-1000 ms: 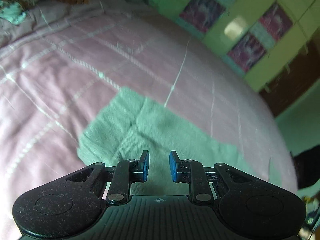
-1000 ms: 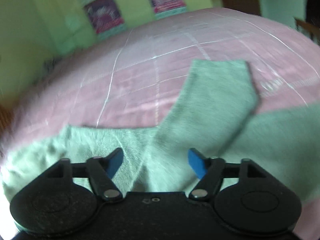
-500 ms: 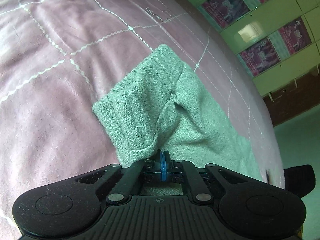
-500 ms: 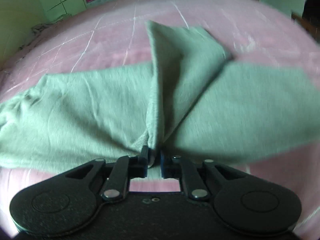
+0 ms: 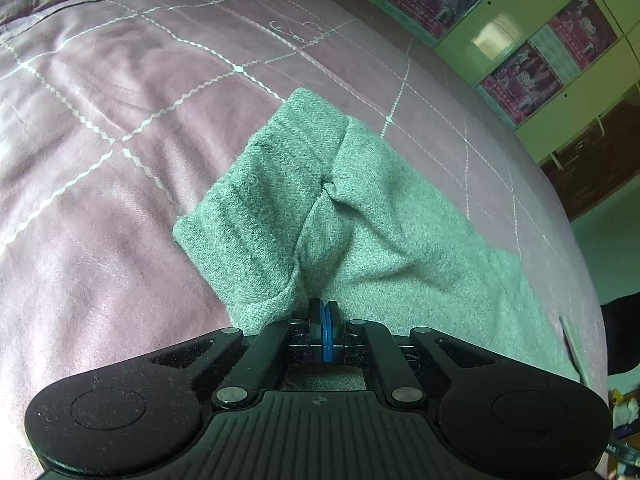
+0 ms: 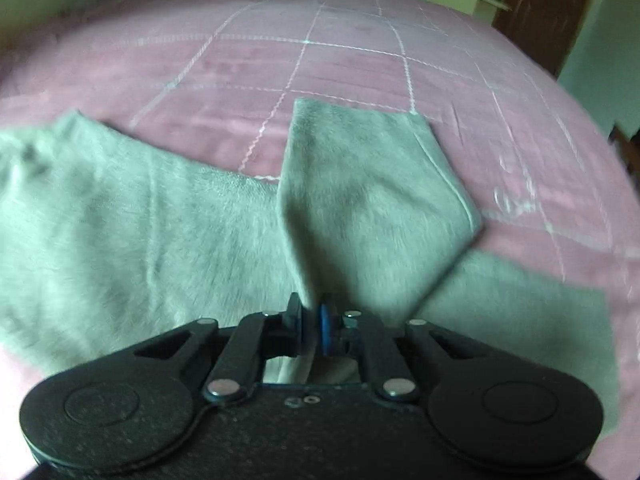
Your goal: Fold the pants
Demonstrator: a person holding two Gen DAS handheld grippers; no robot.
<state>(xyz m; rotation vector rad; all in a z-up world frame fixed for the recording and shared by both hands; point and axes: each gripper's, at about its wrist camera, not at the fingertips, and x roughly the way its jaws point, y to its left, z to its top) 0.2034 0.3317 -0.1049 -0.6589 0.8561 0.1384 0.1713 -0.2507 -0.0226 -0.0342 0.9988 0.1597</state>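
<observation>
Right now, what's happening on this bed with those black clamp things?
A person is folding green pants on a pink bedspread, with a hand-held gripper in each hand. The left gripper is shut on an edge of the fabric by the ribbed cuff. The right gripper is pinching another part, where one flap already lies folded over the rest. The fold is only partly done.

The right wrist view is motion-blurred; the pants (image 6: 180, 232) run off its left edge. The left gripper (image 5: 325, 320) body hides the pinched fabric edge.
</observation>
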